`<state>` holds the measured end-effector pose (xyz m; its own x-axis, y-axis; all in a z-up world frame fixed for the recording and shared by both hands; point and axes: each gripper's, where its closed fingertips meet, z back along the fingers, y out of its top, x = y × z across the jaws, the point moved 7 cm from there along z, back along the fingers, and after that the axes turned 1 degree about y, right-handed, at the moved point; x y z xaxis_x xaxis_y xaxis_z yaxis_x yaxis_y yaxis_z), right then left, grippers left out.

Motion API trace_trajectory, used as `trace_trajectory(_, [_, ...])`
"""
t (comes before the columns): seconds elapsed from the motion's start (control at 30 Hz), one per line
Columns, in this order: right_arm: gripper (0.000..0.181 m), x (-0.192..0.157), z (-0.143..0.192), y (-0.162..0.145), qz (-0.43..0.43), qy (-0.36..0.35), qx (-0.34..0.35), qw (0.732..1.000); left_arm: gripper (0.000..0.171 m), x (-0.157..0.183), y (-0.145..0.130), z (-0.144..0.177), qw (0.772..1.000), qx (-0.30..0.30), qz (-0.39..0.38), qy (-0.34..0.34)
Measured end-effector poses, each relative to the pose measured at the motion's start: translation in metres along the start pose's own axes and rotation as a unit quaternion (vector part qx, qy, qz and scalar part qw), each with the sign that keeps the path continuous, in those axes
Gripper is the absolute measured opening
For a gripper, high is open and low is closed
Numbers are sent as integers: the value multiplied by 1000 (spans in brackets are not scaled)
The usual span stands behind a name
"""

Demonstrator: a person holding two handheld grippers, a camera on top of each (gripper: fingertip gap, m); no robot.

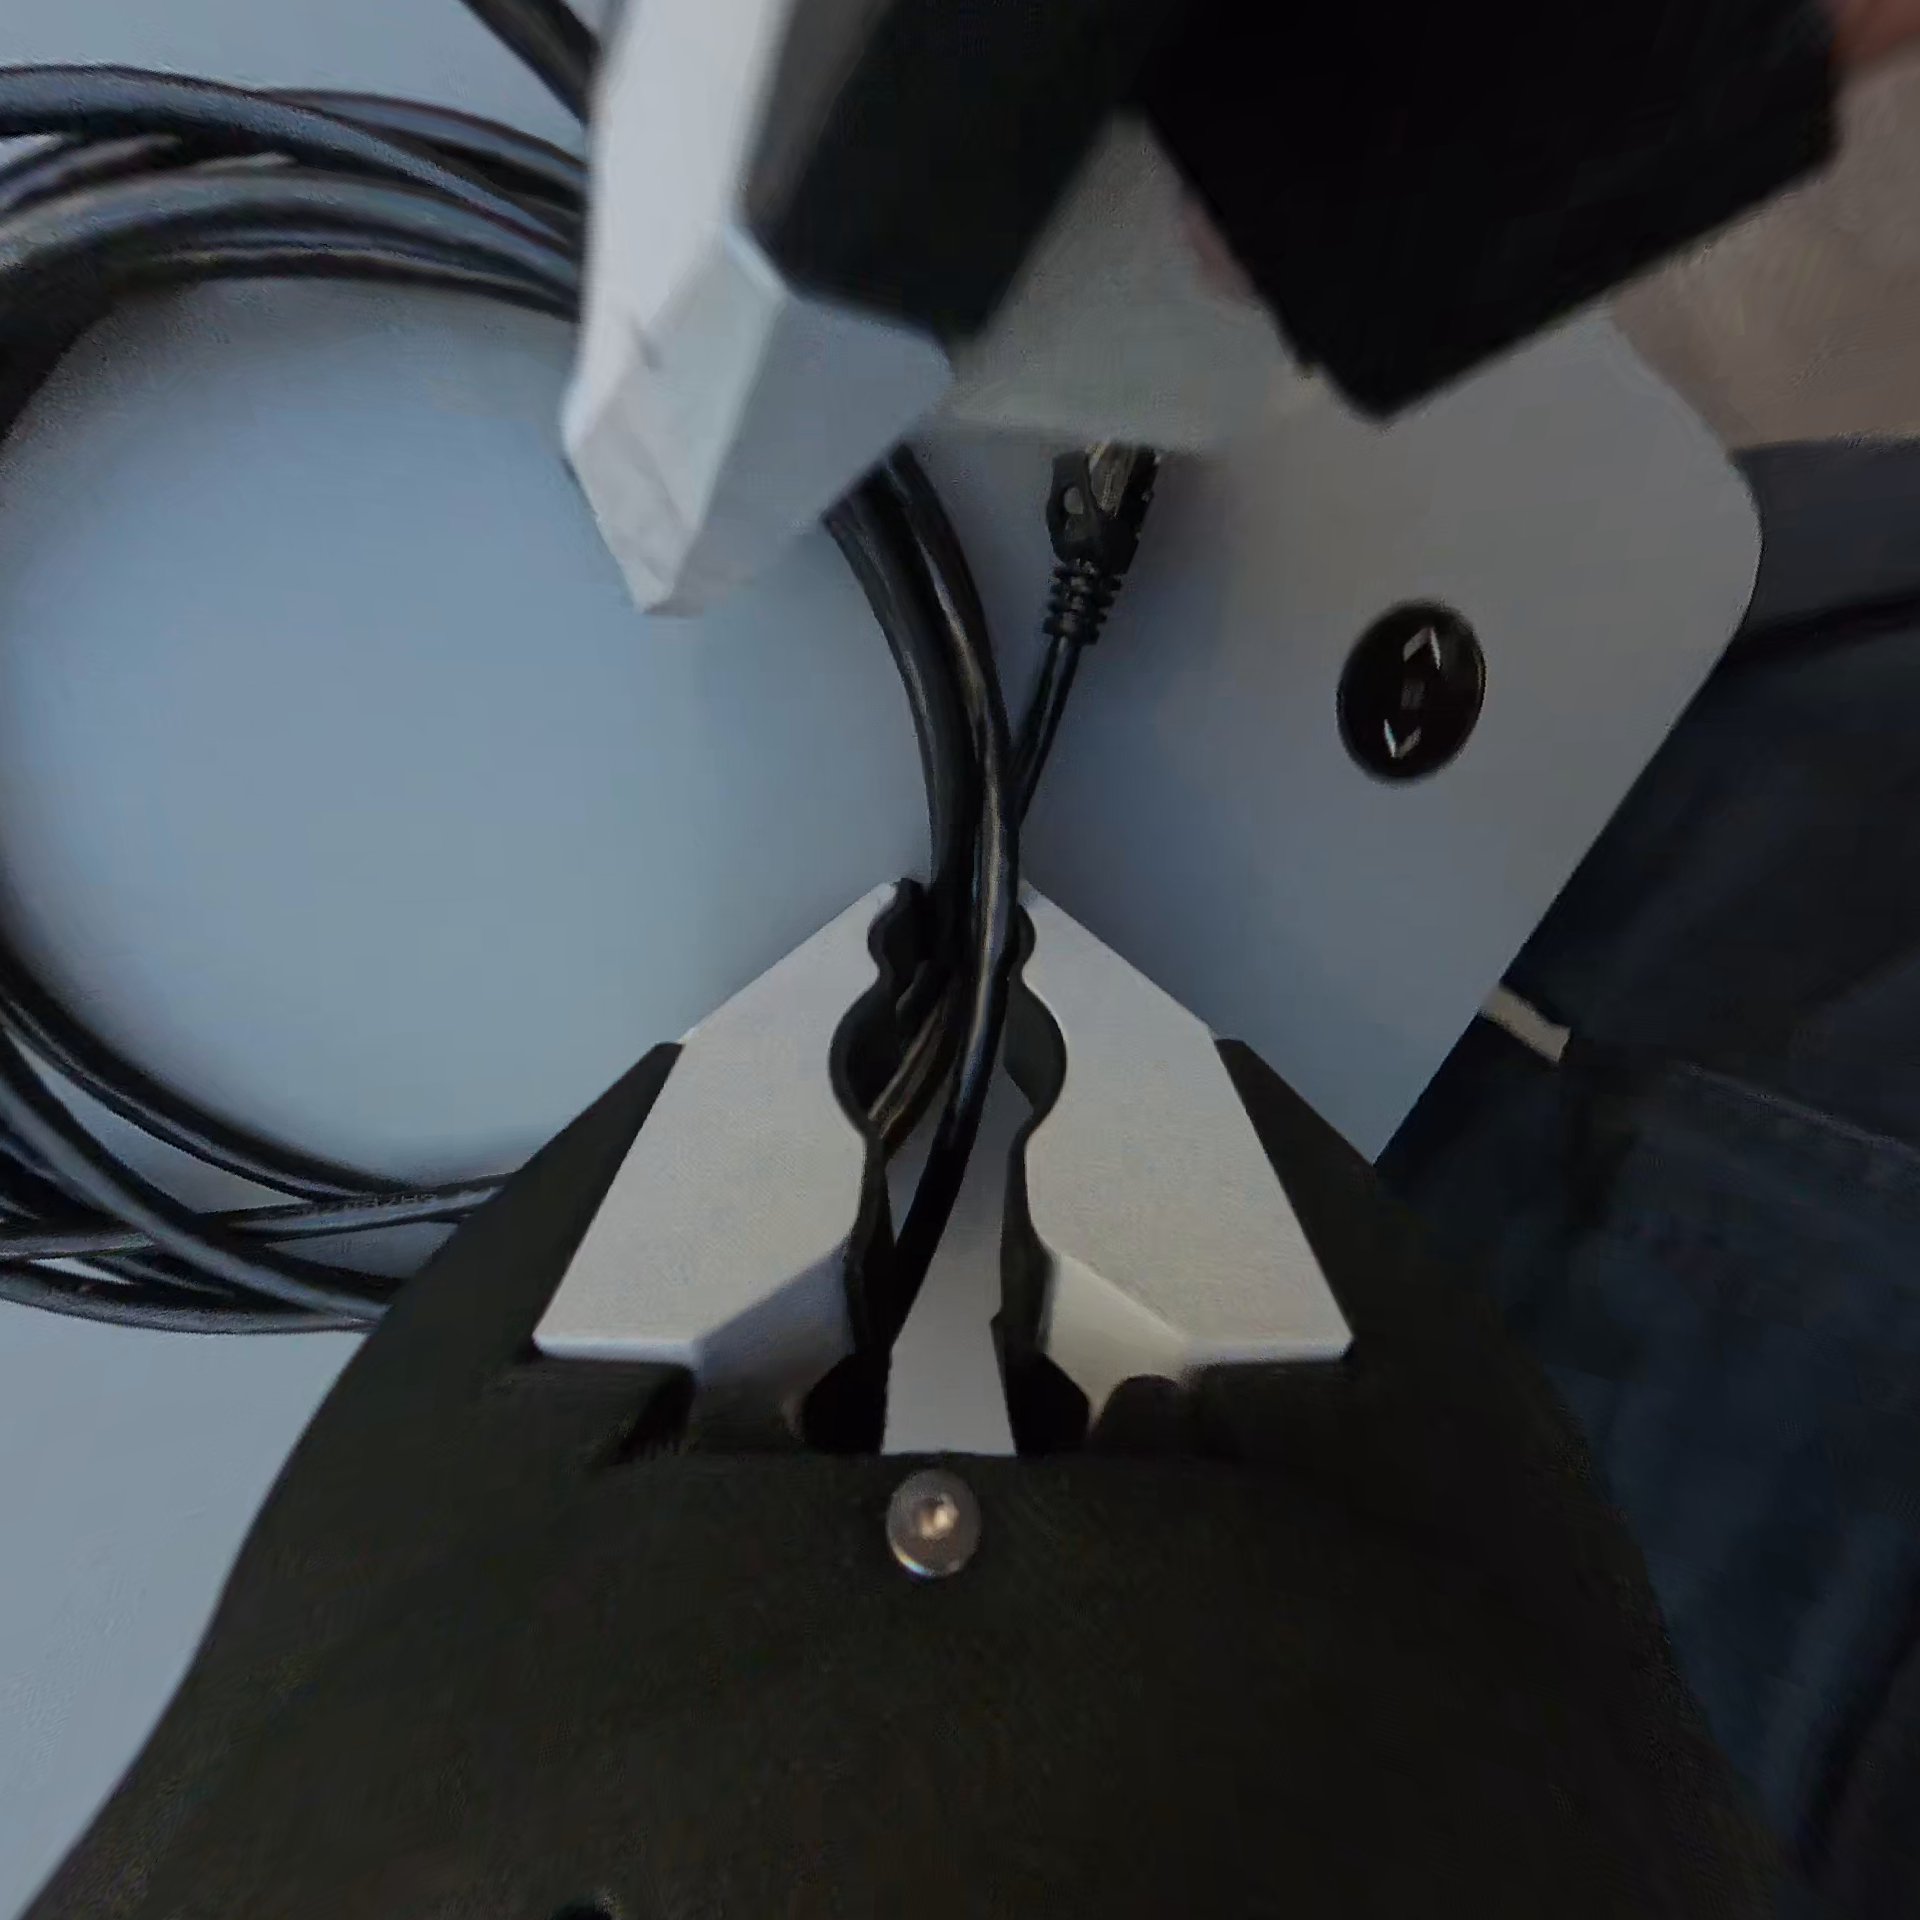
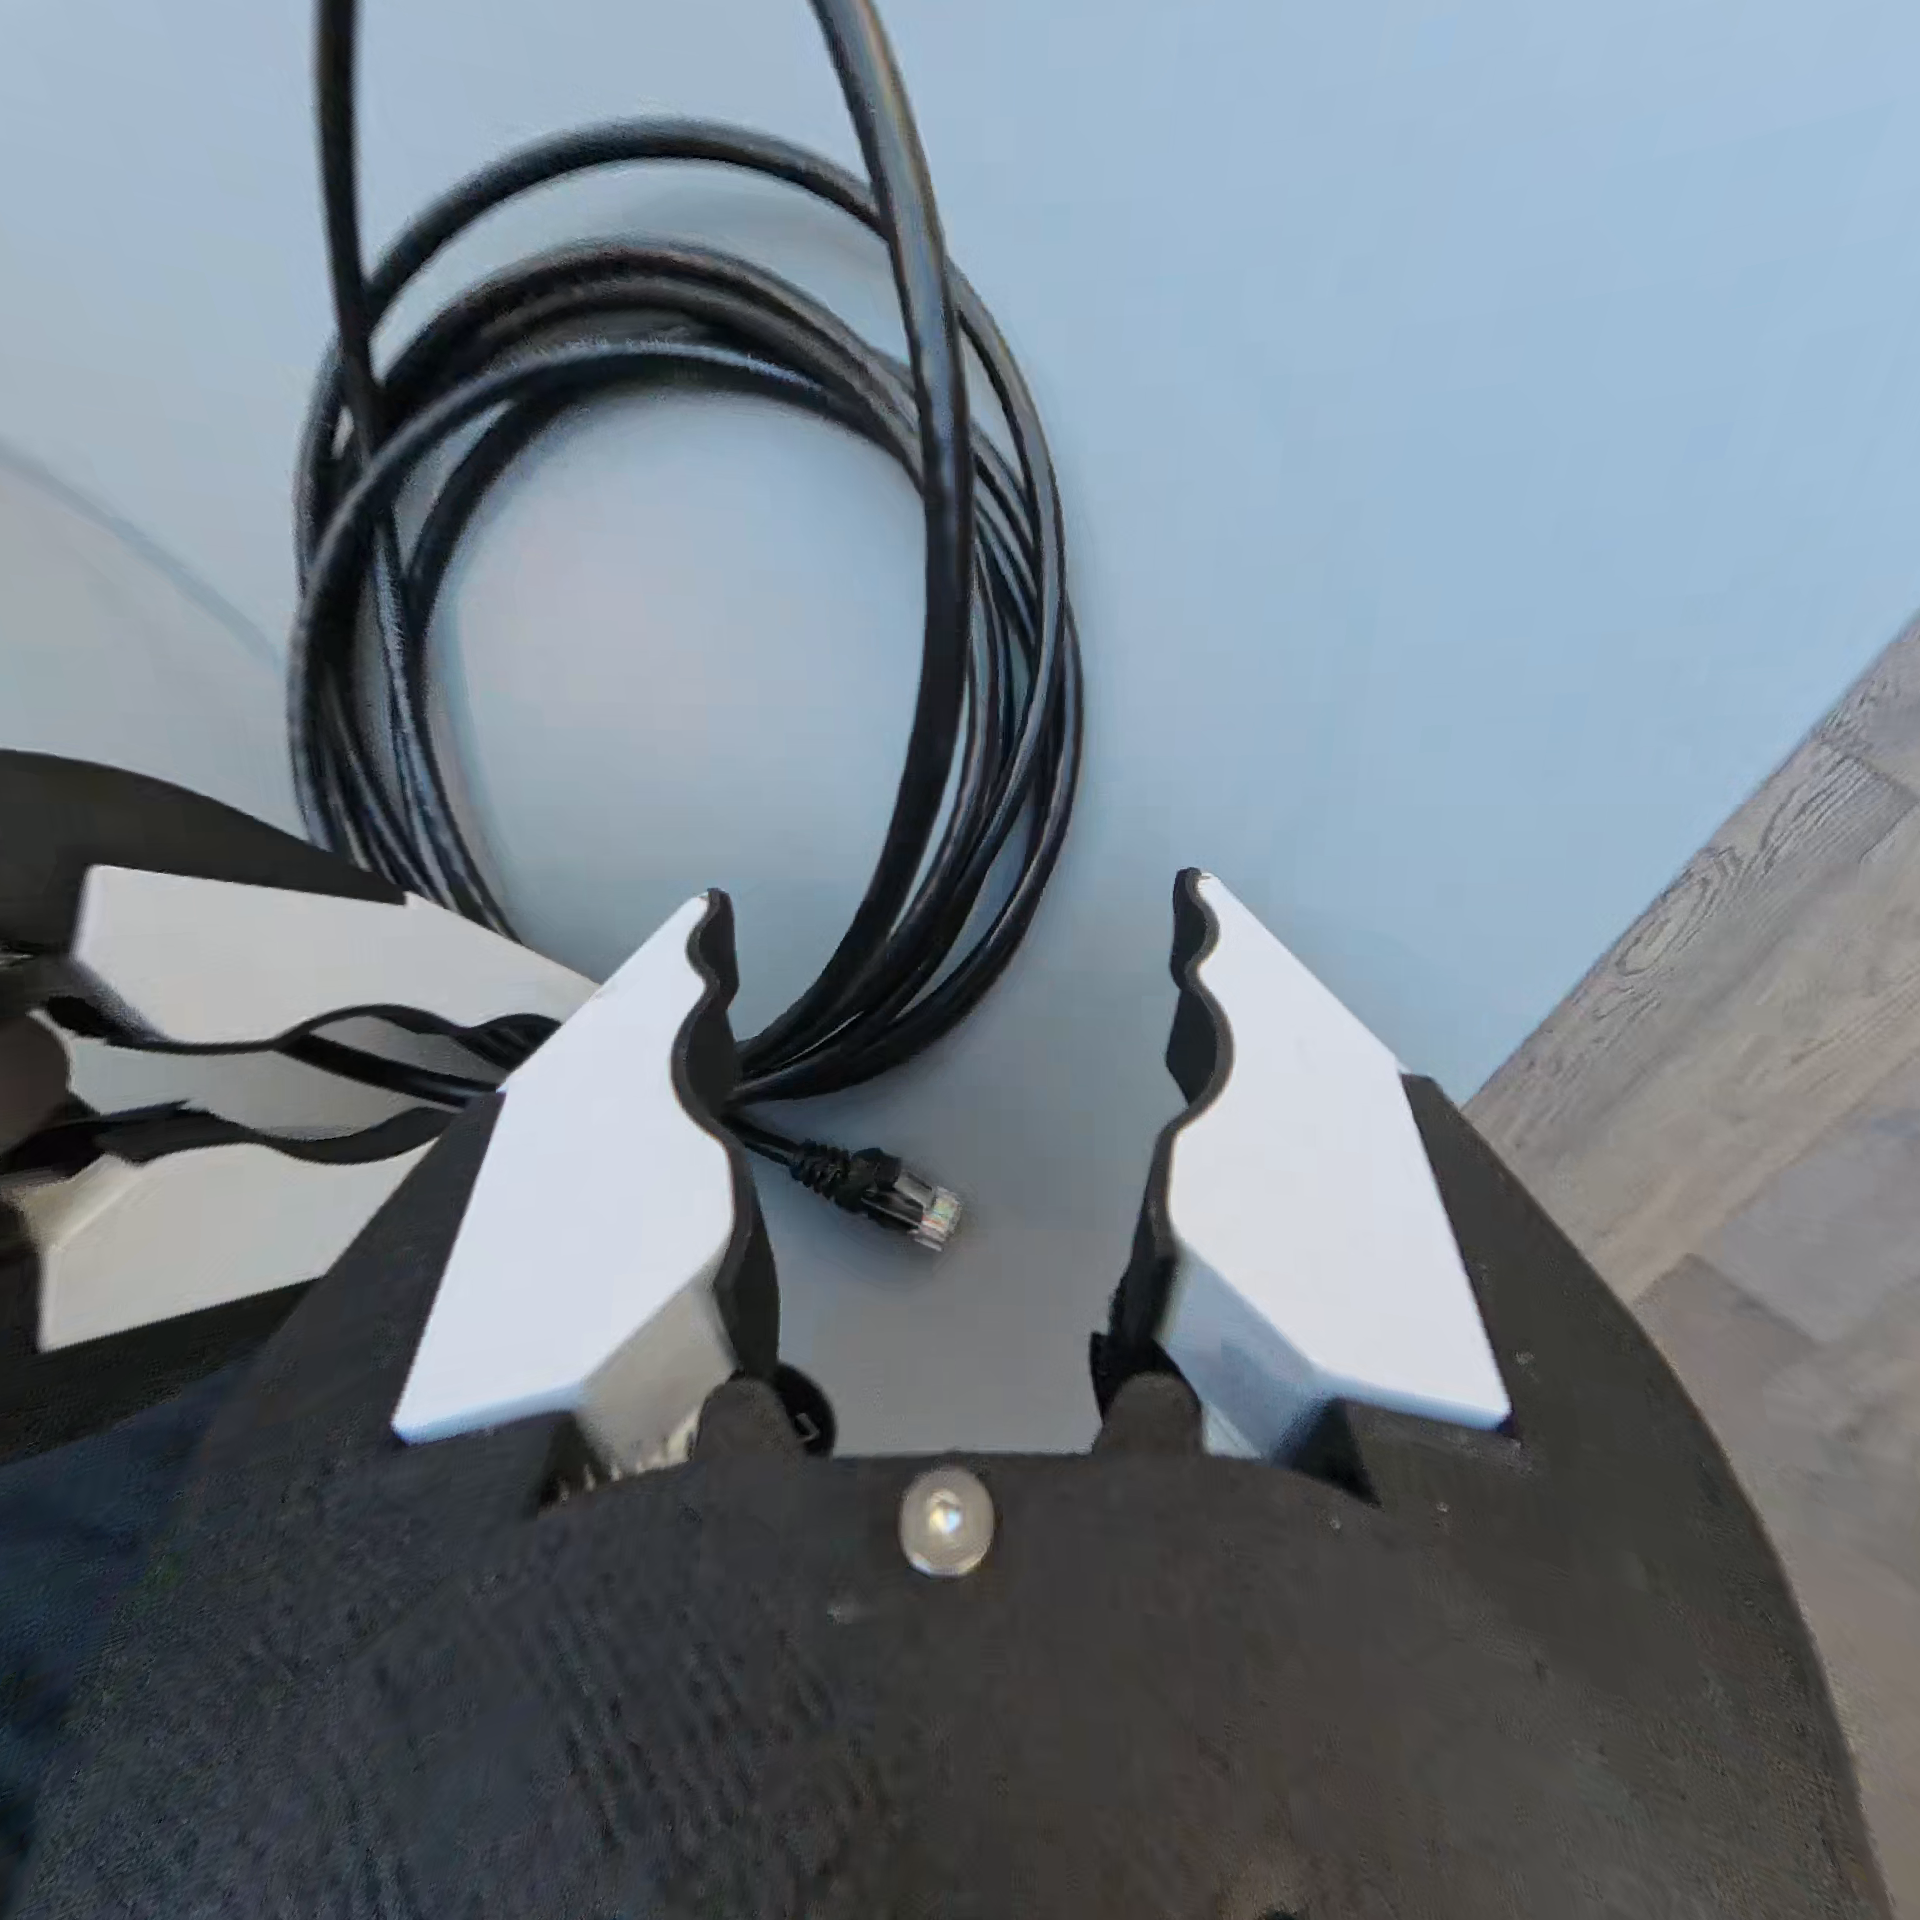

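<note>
So the left claw is pinched on a few strands of the black cable, whose coil lies flat on the pale table, while the right claw hangs wide open and empty over the plug at the near end. Looks light and floppy, with a smooth, maybe slippery jacket. I'd grip the bundled strands or the ribbed boot, not the clear, fragile-looking tip.

The left gripper is pinching several strands of a coiled black cable lying on a pale table. The cable's plug is resting just ahead, beneath the right gripper, which is hovering blurred above.
</note>
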<state>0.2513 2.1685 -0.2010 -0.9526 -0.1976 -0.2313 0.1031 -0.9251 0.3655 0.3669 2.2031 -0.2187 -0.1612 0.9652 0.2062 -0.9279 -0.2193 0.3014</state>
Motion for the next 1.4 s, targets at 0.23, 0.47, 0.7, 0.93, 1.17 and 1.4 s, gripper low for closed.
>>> trace_trajectory(0.23, [33, 18, -28, 21, 191, 5, -25, 981, 29, 2, 34, -13, 969, 138, 203, 29])
trace_trajectory(0.47, [28, 17, -32, 32, 344, 26, -52, 937, 65, 17, 3, 87, 807, 376, 432, 147])
trace_trajectory(0.7, [27, 12, -37, 41, 405, 50, -51, 912, 92, 14, -113, 77, 641, 341, 664, 178])
trace_trajectory(0.93, [28, 5, -42, 52, 481, 66, -85, 870, 103, -34, -97, 54, 639, 261, 708, 152])
trace_trajectory(1.17, [29, -4, -54, 73, 566, 108, -95, 812, 47, -34, -50, 24, 678, 109, 676, 268])
trace_trajectory(1.4, [26, -8, -58, 84, 638, 139, -120, 748, 49, -16, -50, 21, 631, 103, 724, 259])
